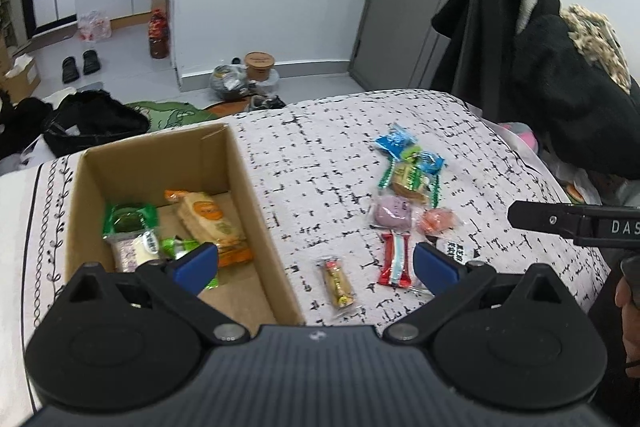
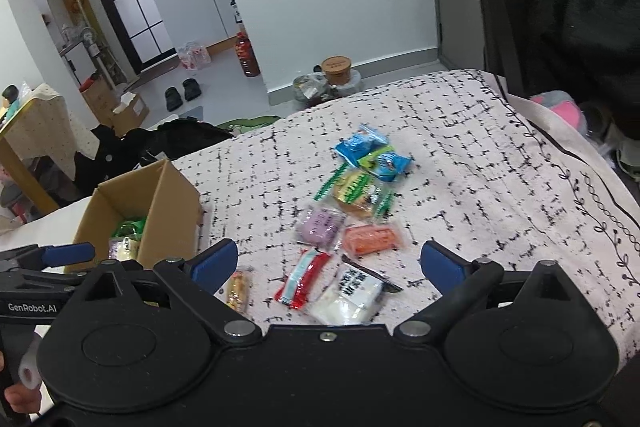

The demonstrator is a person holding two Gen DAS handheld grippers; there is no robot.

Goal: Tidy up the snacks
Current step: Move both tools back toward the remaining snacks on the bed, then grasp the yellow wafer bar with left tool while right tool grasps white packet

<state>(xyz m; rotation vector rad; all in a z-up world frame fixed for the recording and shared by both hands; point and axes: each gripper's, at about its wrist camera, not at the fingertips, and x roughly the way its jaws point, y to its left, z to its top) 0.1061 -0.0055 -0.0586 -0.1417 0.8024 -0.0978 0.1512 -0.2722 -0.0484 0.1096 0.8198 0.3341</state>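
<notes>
loose wrapped snacks (image 2: 352, 211), blue, green, purple, orange, red and white, lie clustered on the patterned cloth (image 2: 480, 163) beside a cardboard box (image 1: 256, 187) holding more; left gripper (image 1: 316, 263) and right gripper (image 2: 328, 263) spread wide, empty.

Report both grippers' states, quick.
Left gripper: open, holding nothing.
Right gripper: open, holding nothing.
</notes>
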